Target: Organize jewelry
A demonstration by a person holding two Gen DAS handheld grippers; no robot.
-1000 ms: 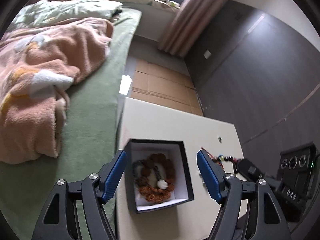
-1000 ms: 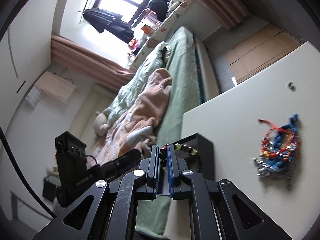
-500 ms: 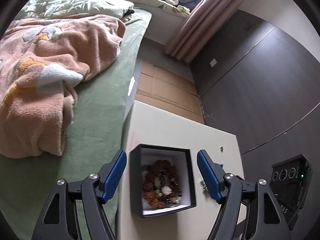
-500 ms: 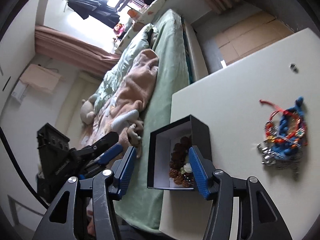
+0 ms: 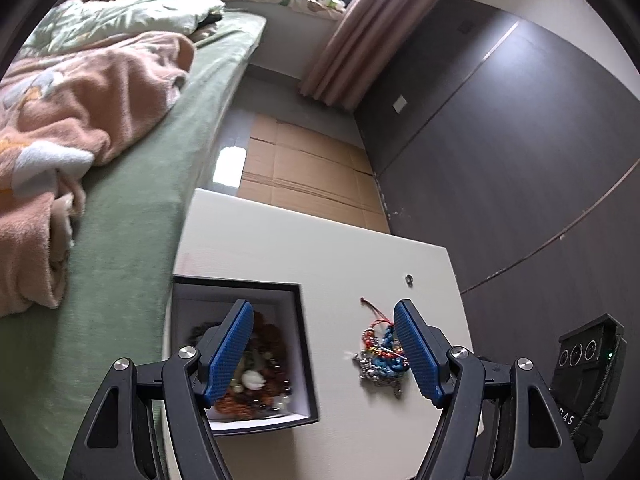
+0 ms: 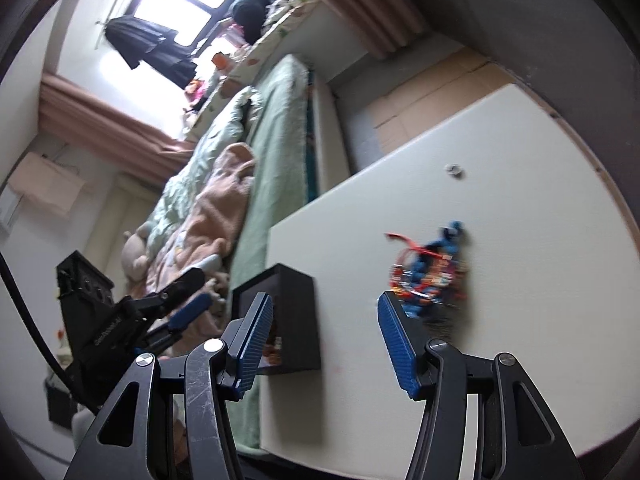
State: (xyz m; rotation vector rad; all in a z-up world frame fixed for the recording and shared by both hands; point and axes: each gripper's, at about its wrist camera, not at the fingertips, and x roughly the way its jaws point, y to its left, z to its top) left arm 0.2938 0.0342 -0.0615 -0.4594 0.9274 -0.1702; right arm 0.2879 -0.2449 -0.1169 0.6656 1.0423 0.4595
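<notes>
both grippers, left [image 5: 323,354] and right [image 6: 325,342], gape wide, holding nothing.

a home bedroom: a bed with a green sheet [image 5: 132,208] carries a rumpled peach fleece blanket [image 5: 80,96]. pinkish-brown curtains [image 5: 344,64] hang beside a bright window [image 6: 168,0], where dark clothes [image 6: 152,48] hang. flattened brown cardboard [image 5: 304,176] lies on the floor beyond the white table's far edge [image 5: 320,220].
</notes>
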